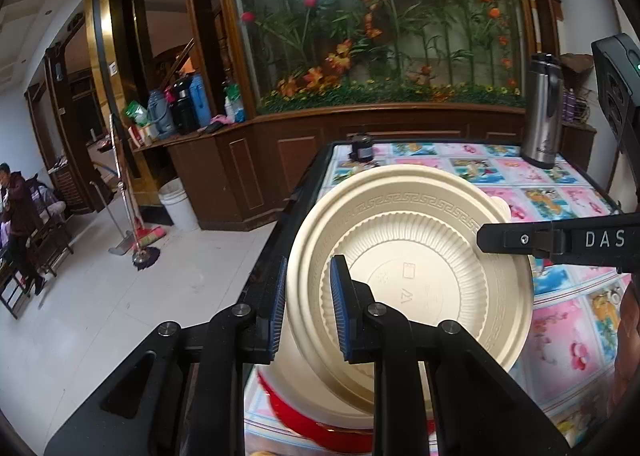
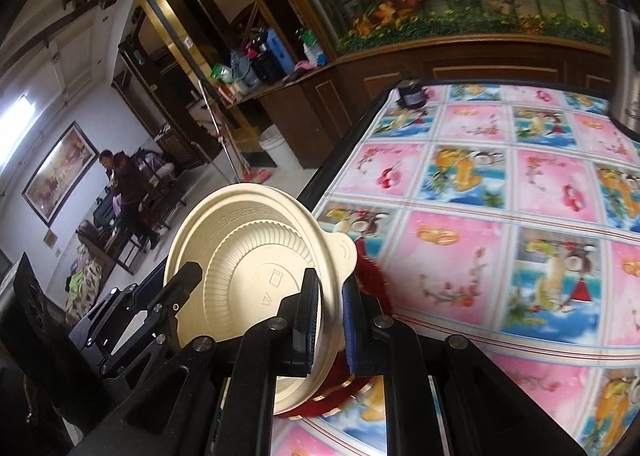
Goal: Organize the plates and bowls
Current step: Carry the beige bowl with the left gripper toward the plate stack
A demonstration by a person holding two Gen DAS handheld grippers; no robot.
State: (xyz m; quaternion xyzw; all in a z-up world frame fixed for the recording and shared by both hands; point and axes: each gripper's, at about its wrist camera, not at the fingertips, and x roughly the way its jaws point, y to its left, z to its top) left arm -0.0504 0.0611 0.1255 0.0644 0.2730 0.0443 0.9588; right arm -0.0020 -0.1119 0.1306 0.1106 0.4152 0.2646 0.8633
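A cream plastic bowl (image 1: 408, 252) with a ribbed inside and a key-pattern rim is held tilted over the table's near left corner. My left gripper (image 1: 308, 308) is shut on its left rim. My right gripper (image 2: 330, 324) is shut on its right rim, next to the small tab handle (image 2: 344, 252); its finger reaches in from the right in the left wrist view (image 1: 520, 240). The bowl also shows in the right wrist view (image 2: 248, 256). A red plate (image 1: 320, 432) lies under the bowl, mostly hidden; its edge shows in the right wrist view (image 2: 372, 272).
The table (image 2: 500, 192) has a pink and blue fruit-print cloth and a black edge. A steel flask (image 1: 542, 112) stands at the far right, a small dark jar (image 1: 362, 146) at the far left corner. Wooden cabinet behind; floor, bucket and brooms left.
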